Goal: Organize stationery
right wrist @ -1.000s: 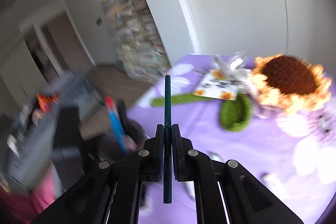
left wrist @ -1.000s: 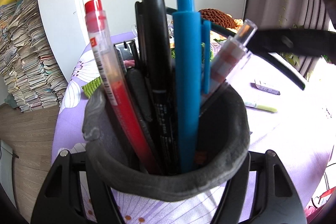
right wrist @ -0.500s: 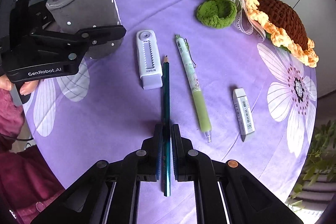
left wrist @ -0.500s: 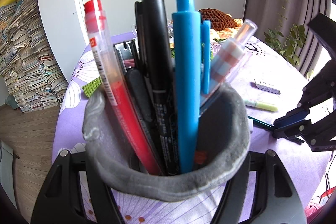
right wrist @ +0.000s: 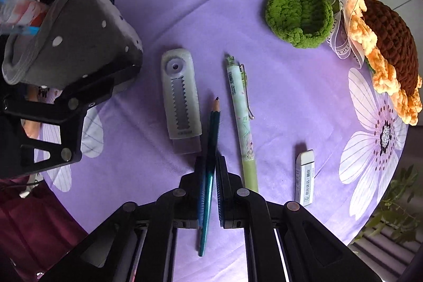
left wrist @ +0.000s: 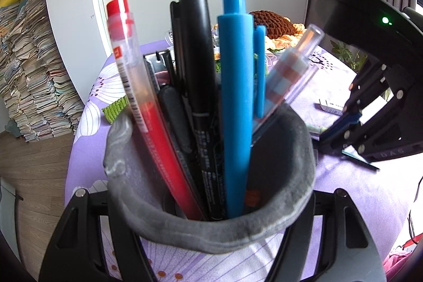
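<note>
Loading step: the right tool, pointing down at the tabletop, pinches a teal pencil tip-forward, while the left tool clamps the grey pen holder; the next move probably calls for carrying the pencil into that holder.

pen holder: matt grey felt | tablecloth: soft purple cloth | pencil: glossy teal
</note>
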The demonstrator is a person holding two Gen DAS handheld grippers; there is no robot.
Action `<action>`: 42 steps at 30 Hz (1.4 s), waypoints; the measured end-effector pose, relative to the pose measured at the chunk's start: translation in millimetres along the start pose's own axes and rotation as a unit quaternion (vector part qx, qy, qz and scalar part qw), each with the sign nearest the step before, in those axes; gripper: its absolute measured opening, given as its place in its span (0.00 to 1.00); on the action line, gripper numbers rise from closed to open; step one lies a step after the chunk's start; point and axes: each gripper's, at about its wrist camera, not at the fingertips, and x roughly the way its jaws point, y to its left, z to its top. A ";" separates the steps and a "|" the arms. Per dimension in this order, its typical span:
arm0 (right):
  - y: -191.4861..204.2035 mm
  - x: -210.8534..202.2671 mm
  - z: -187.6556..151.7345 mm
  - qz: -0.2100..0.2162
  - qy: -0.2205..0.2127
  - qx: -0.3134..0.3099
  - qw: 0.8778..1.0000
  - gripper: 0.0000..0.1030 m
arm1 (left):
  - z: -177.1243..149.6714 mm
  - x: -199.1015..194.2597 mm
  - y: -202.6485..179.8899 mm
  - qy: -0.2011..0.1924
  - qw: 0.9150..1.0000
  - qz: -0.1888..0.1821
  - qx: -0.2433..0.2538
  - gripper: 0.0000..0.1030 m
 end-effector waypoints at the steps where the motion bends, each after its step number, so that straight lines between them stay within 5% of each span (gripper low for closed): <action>1: 0.9 -5.8 1.4 -0.023 -0.010 -0.001 1.000 0.07 | 0.1 0.2 0.0 0.000 1.000 0.000 0.000 0.67; 5: -1.4 -56.2 -14.0 0.018 -0.108 0.013 0.994 0.07 | -0.3 1.0 0.8 0.001 1.000 0.001 0.001 0.67; 8: 0.1 -108.0 -29.5 0.050 -0.221 0.025 0.974 0.07 | -0.4 1.7 0.9 0.001 1.000 0.002 0.002 0.67; 11: 2.4 -148.2 -33.3 0.081 -0.343 0.049 0.935 0.07 | -0.4 1.8 0.8 0.001 1.000 0.003 0.002 0.67; 14: 7.8 -175.9 -30.4 0.137 -0.467 0.082 0.870 0.07 | -0.4 1.5 1.1 0.001 1.000 0.003 0.002 0.67; 16: 13.7 -187.2 -26.1 0.151 -0.517 0.098 0.837 0.07 | -0.4 1.5 0.9 0.001 1.000 0.002 0.002 0.67; 19: 17.2 -186.3 -24.9 0.149 -0.557 0.116 0.809 0.07 | -0.4 1.9 1.7 0.003 1.000 0.002 0.003 0.67; 24: 8.2 -166.8 -24.1 0.181 -0.544 0.139 0.807 0.07 | -0.4 1.5 2.8 0.004 1.000 -0.001 0.000 0.67; 34: -8.4 -141.6 -22.3 0.166 -0.568 0.168 0.789 0.07 | -2.3 2.3 0.5 0.005 1.000 0.003 0.003 0.67; 42: 2.1 -109.4 -11.1 0.188 -0.546 0.180 0.796 0.07 | -2.9 0.8 0.1 0.006 1.000 0.002 0.002 0.67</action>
